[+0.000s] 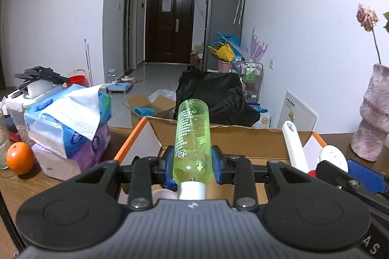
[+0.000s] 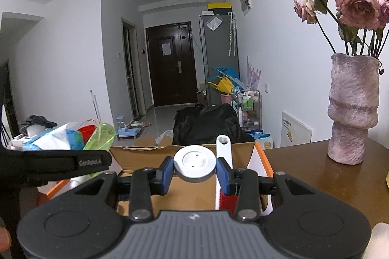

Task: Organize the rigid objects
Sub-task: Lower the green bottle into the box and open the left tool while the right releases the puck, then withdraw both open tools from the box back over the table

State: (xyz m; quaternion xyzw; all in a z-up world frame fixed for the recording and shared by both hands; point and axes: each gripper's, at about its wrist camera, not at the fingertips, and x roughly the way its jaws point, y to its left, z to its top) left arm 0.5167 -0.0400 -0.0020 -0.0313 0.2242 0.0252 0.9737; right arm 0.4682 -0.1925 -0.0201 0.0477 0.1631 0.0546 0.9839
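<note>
My left gripper (image 1: 193, 161) is shut on a clear green bottle (image 1: 193, 135) with a white cap; the bottle points forward and up over an open cardboard box (image 1: 243, 139) with orange edges. In the right wrist view my right gripper (image 2: 195, 171) is shut on a white round disc (image 2: 194, 164), held above the same box (image 2: 145, 154). A white-handled brush (image 2: 225, 156) with red bristles leans in the box's right side. The green bottle (image 2: 101, 135) and the left gripper's strap (image 2: 60, 161) show at the left. The disc (image 1: 331, 156) and brush (image 1: 293, 144) also appear at the right of the left wrist view.
Tissue packs (image 1: 68, 122) and an orange (image 1: 19, 158) sit left of the box on the wooden table (image 2: 316, 186). A pink vase (image 2: 352, 113) with dried roses stands at the right. Beyond the box is a black bag (image 1: 214, 93) and a hallway.
</note>
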